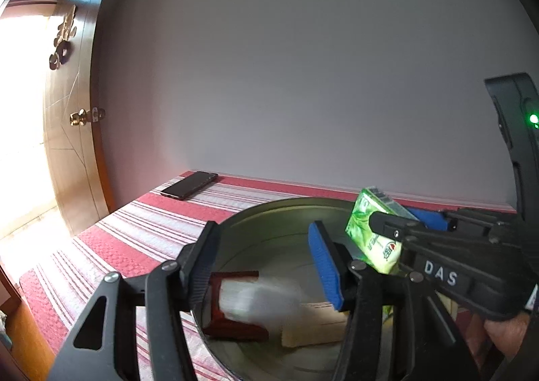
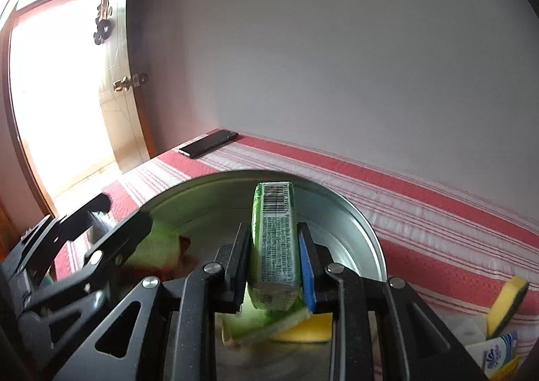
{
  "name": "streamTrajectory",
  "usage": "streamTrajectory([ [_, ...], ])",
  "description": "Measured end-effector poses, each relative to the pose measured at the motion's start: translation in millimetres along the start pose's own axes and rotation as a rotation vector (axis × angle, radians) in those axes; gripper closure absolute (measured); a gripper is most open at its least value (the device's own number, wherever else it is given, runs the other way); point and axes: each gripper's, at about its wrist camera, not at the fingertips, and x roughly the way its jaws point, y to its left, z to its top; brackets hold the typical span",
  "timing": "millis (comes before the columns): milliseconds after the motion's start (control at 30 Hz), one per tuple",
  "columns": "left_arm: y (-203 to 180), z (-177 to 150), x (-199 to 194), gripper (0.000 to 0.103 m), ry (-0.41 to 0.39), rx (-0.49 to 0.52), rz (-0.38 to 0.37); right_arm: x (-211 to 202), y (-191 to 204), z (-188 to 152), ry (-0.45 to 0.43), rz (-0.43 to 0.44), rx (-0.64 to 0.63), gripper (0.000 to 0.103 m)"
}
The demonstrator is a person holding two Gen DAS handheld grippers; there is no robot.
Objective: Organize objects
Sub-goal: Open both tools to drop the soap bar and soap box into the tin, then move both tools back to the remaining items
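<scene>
Right tongs pinching green tissue pack edge-on, barcode end up, held over metal basin on striped red-and-white tabletop. Left tongs spread, hovering over near left side of basin, pads not on anything; blurred white packet just below them, looks dropped or dropping next to red box. Also in basin: flat beige item at bottom, yellow-green sponge under right tongs. Still outside, near right: second sponge, more packets. Phone far left, by wall.

Risks, judged: both tongs crowded over one basin, so collision likely if either swings. Pack gripped on soft wrapping, could slip early or tip out over rim if released too near edge. Pile uneven, so pack may land propped, not flat.
</scene>
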Motion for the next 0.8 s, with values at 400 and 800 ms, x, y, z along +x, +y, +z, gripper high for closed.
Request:
streamTrajectory([
  [400,2,1,-7,0.01,-0.034,-0.018,0.033,-18,-27,-13,-0.055,-0.008,0.104,0.036],
  [800,-51,-4,-32,0.001,-0.076,0.059,-0.073,-96,-95,-65,-0.125,-0.158,0.133,0.034],
])
